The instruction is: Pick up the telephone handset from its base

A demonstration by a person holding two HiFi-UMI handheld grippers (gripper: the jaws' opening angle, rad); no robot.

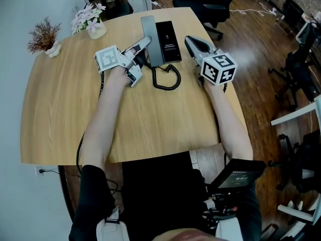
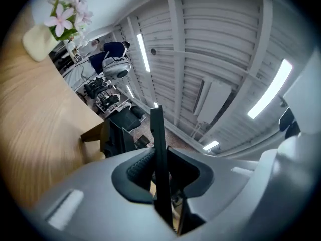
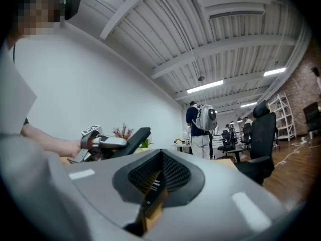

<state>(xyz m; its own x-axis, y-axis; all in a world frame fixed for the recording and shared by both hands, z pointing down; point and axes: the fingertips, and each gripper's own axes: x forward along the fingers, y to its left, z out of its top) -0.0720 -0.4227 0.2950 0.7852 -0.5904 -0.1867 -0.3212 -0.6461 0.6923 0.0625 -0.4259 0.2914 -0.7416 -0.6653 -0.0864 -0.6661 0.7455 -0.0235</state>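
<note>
wooden table fills the head view, and on it the black telephone base sits with its coiled cord trailing toward the person. the grey handset runs along the base's left side. the left gripper reaches in at its near end, while the right gripper hovers just right of the base. a pot of pink flowers and a dried sprig stand at the far left edge.

over to the left gripper view: the handset stands edge-on as a thin dark slab, with the ribbed pads clamped on either side of it.

right gripper view now: the jaws are pressed together with nothing in them. beyond them the left gripper holds the handset tilted upward, and a person with a backpack stands far behind.
</note>
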